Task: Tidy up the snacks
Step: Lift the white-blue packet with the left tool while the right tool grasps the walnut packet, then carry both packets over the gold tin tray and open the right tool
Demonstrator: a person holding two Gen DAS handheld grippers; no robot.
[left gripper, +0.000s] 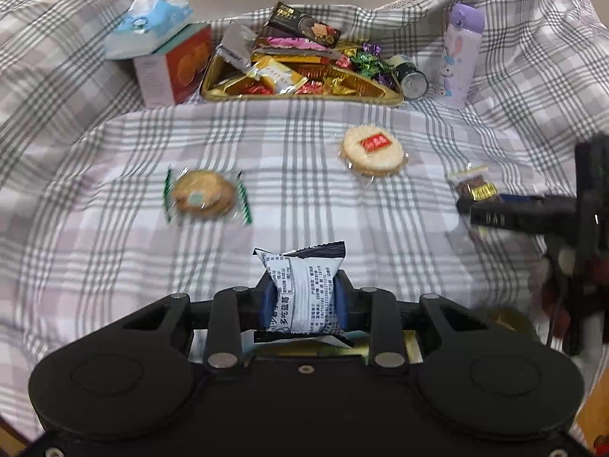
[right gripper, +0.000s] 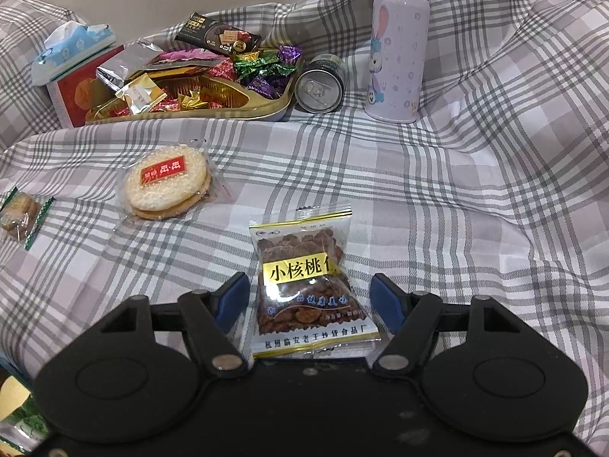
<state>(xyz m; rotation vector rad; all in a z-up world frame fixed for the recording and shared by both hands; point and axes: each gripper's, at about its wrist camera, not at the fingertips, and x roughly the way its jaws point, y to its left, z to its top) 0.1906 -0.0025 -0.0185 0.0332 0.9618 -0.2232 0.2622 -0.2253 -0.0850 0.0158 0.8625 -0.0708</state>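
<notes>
My left gripper is shut on a white and black snack packet, held above the checked cloth. My right gripper is open, its blue pads on either side of a walnut packet that lies on the cloth; this packet also shows in the left wrist view, with the right gripper at it. A round rice cracker with a red label and a green-edged biscuit packet lie loose. A gold tray at the back holds several snacks and candies.
A tissue pack on a red box stands left of the tray. A dark can lies on its side right of it, beside a purple bottle. The cloth rises in folds at the back and sides.
</notes>
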